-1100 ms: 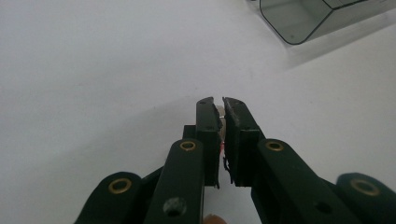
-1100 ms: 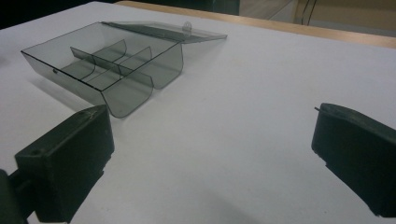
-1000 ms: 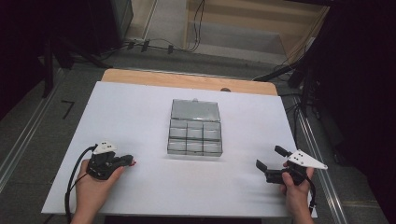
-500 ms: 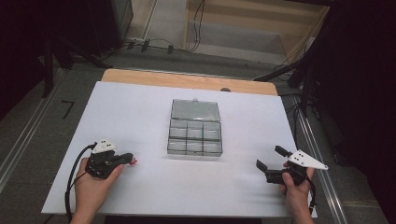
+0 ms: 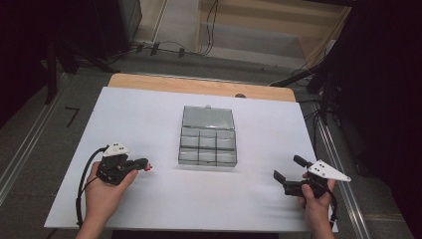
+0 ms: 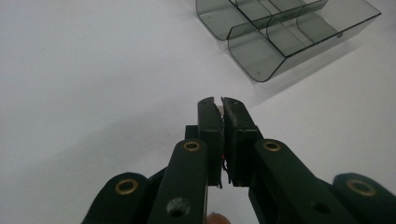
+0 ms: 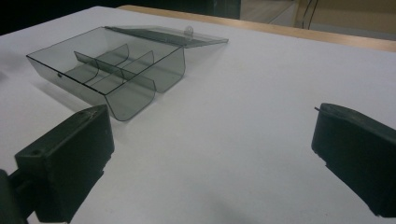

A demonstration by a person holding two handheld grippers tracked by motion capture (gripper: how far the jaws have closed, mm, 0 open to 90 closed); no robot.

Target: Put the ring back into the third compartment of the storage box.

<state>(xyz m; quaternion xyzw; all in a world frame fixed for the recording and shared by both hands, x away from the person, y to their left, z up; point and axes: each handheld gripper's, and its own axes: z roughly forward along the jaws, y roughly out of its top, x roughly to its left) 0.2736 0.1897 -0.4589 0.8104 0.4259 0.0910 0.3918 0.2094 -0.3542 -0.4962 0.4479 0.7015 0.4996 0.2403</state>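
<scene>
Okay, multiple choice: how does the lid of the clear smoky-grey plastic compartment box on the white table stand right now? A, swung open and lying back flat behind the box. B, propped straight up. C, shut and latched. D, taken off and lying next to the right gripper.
A: the lid of the smoky-grey plastic compartment box lies folded back flat on the white table, leaving the compartments open.

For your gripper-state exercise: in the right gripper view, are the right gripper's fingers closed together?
No. The right gripper's two black fingers stand far apart, with bare white table between them.
</scene>
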